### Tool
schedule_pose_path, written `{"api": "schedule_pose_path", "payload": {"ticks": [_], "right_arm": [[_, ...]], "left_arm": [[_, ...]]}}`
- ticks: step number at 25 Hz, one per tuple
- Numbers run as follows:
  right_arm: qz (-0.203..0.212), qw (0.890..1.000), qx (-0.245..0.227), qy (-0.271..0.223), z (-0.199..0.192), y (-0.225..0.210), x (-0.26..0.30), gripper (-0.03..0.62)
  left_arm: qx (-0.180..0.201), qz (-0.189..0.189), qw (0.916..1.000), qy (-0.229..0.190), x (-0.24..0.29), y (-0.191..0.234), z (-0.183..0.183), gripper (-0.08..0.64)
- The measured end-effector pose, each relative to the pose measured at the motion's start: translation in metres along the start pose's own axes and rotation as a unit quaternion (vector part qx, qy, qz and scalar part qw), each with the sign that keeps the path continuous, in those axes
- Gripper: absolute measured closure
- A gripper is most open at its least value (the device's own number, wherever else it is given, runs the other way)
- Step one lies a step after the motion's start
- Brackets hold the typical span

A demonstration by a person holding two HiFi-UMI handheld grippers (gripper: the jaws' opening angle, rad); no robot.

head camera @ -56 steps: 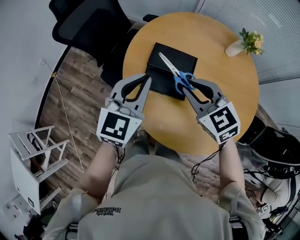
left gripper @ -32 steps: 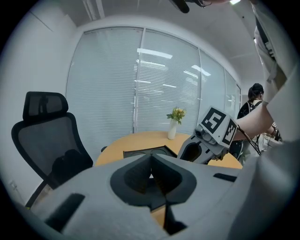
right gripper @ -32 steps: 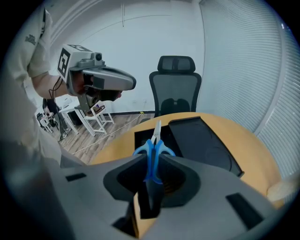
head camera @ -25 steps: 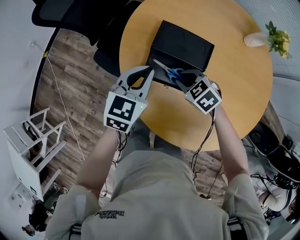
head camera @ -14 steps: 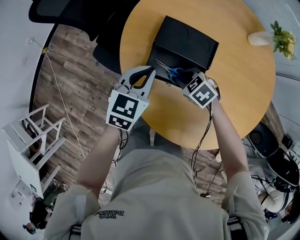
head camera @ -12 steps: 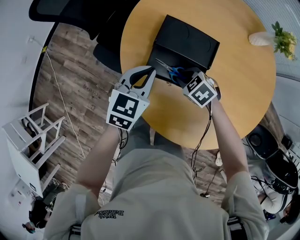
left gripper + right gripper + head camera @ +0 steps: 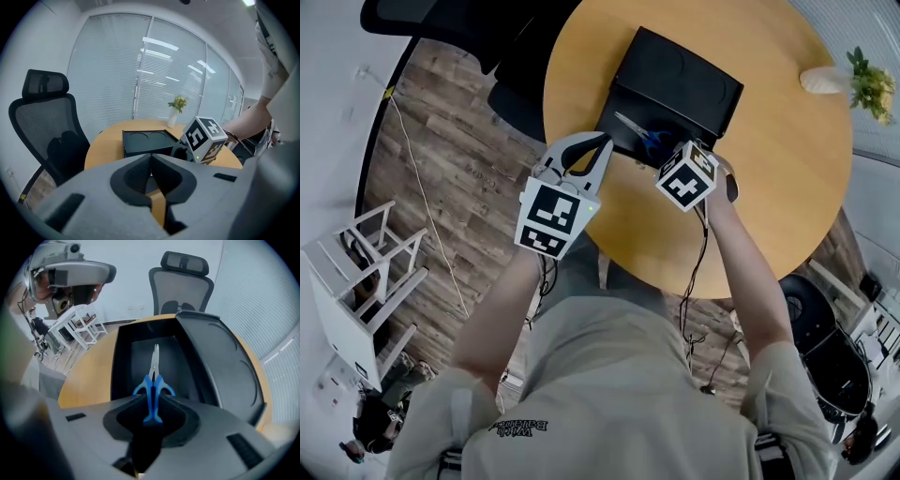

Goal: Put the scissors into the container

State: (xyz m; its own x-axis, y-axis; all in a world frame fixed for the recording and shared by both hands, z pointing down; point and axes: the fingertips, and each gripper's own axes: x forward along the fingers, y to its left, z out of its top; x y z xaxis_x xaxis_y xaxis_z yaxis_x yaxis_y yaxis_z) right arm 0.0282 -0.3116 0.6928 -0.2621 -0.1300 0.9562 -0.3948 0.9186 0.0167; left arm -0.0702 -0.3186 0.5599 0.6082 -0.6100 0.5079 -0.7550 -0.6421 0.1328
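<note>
Since 2.2 s back, right gripper [image 7: 151,404], clamped on the scissors' [image 7: 153,377] blue handles, has tipped blades-down into the open container [image 7: 121,363] toward the table's [image 7: 769,187] left edge, apparently not touching bottom, so release comes next; left gripper [image 7: 151,159] closed, empty.

From the head view, the marker cube [image 7: 685,176] of the right gripper [image 7: 152,401] covers that gripper's jaws and most of the blue handles of the scissors [image 7: 636,132]. Only the blades and a bit of the handles show. In the right gripper view, the handles' rear ends sink out of sight between the jaws. In the left gripper view, the left gripper [image 7: 151,157] hides the near wall of the container [image 7: 140,140] and the near edge of the table [image 7: 101,150]. The top edge of the head view cuts off the office chair [image 7: 441,19].
</note>
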Motion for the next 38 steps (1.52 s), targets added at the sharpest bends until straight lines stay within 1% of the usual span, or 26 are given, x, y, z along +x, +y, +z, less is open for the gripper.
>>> {"api": "schedule_pose_path", "payload": {"ticks": [3,10,13,16,21,24,28,32,38], "right_arm": [[-0.013,1.000,0.014,-0.005,0.001,-0.003,0.000,0.503],[-0.015,0.998,0.044,-0.030,0.001,-0.007,-0.011,0.503],[-0.023,0.997,0.063,-0.050,0.001,-0.009,-0.020,0.503],[-0.032,0.992,0.092,-0.076,0.001,-0.010,-0.032,0.503],[-0.053,0.985,0.109,-0.121,0.013,-0.013,-0.065,0.503],[-0.061,0.979,0.121,-0.154,0.024,-0.012,-0.089,0.503],[-0.086,0.967,0.129,-0.202,0.039,-0.011,-0.127,0.508],[-0.120,0.950,0.137,-0.253,0.053,-0.014,-0.170,0.526],[-0.141,0.920,0.163,-0.327,0.063,-0.008,-0.233,0.526]], "left_arm": [[-0.003,0.000,1.0000,0.000,-0.002,-0.001,-0.002,0.538],[-0.004,-0.001,1.0000,-0.003,-0.006,-0.003,-0.001,0.538],[-0.004,-0.002,1.0000,-0.007,-0.011,-0.004,0.004,0.538],[-0.004,0.004,0.9999,-0.015,-0.017,-0.004,0.011,0.538],[0.009,0.011,0.9995,-0.028,-0.029,-0.003,0.027,0.538],[0.016,0.015,0.9990,-0.038,-0.037,-0.003,0.039,0.538],[0.025,0.020,0.9980,-0.054,-0.050,-0.005,0.055,0.538],[0.038,0.026,0.9964,-0.071,-0.064,-0.009,0.074,0.538],[0.061,0.023,0.9924,-0.104,-0.088,-0.027,0.108,0.538]]}}
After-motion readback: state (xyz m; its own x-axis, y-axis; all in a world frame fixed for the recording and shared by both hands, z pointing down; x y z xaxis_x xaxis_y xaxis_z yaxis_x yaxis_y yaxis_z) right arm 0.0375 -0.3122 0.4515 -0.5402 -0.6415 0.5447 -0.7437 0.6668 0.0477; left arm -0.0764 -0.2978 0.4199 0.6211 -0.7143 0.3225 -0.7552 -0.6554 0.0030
